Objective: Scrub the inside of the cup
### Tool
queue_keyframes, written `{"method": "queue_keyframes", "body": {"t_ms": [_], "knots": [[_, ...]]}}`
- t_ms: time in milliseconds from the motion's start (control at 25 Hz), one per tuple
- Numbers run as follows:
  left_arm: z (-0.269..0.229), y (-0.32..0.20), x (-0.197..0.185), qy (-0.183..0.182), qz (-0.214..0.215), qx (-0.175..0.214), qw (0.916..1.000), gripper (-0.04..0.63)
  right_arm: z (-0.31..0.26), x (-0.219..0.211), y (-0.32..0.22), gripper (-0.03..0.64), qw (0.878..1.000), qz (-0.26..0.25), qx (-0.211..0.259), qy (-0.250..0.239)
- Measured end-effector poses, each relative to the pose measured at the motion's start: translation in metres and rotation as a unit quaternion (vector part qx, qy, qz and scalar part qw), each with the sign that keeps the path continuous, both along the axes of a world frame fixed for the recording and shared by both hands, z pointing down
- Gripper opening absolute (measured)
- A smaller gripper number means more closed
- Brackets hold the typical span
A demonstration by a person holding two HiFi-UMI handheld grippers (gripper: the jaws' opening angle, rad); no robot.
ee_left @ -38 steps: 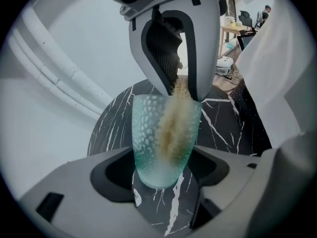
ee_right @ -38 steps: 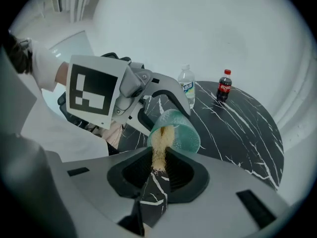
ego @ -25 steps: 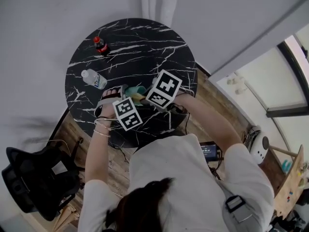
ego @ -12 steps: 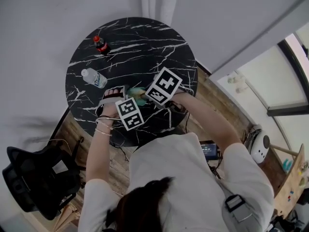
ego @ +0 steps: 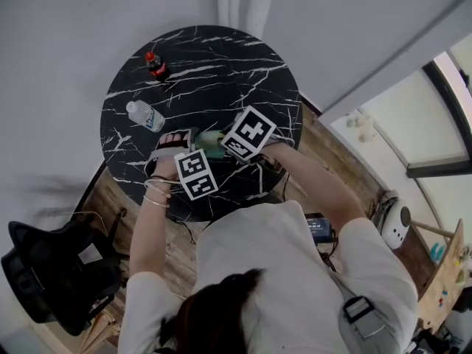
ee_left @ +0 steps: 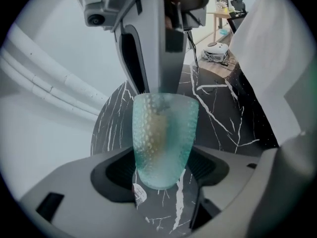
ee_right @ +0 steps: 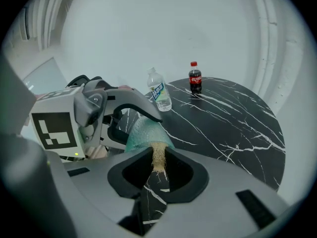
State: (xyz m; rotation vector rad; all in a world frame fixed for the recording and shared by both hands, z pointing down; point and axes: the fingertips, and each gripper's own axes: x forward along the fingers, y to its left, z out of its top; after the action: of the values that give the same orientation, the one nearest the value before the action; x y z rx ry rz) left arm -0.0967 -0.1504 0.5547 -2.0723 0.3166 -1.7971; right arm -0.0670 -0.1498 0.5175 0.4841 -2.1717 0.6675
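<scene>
On the marble table (ego: 243,72), cola bottle (ego: 155,66), water bottle (ego: 144,116), apart from cup (ee_left: 163,140)

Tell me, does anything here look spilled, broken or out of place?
Nothing stands out. The left gripper grips the green cup, the right gripper holds a tan scrubber inside it, and the cola bottle and water bottle stand upright on the table, with no spill.

The right claw (ee_right: 158,171) pinched a tan fibrous scrubber (ee_right: 158,156), whose far end ran into the dimpled green cup (ee_right: 142,134) just ahead of the claw. To the claw's left, the left claw (ee_right: 130,124) held that cup, its marker cube (ee_right: 54,130) facing back. Farther ahead, a water bottle (ee_right: 159,91) and a cola bottle (ee_right: 195,78) stood on the black marbled table (ee_right: 233,128).
</scene>
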Motion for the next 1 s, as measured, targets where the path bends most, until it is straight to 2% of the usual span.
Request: {"method": "queue_keyframes", "body": {"t_ms": [240,360,520,640,840,1000], "knots": [[-0.008,0.000,-0.001,-0.001,0.025,0.017,0.9995,0.330,0.007,0.001,0.000,0.080,0.999,-0.013,0.029,0.020],[-0.014,0.003,0.000,-0.004,0.037,0.024,0.9990,0.330,0.010,-0.003,0.010,0.080,0.999,-0.036,0.021,0.014],[-0.018,0.004,0.003,-0.007,0.061,0.035,0.9975,0.330,0.012,-0.003,0.019,0.080,0.999,-0.043,0.011,-0.001],[-0.018,0.005,0.002,-0.005,0.064,0.041,0.9971,0.330,0.012,-0.004,0.028,0.080,0.998,-0.058,0.002,-0.004],[-0.018,0.005,-0.004,-0.003,0.064,0.046,0.9969,0.330,0.004,-0.008,0.044,0.080,0.996,-0.065,-0.028,-0.050],[-0.016,0.007,-0.008,-0.002,0.056,0.044,0.9975,0.330,0.000,-0.012,0.055,0.078,0.993,-0.051,-0.053,-0.089]]}}
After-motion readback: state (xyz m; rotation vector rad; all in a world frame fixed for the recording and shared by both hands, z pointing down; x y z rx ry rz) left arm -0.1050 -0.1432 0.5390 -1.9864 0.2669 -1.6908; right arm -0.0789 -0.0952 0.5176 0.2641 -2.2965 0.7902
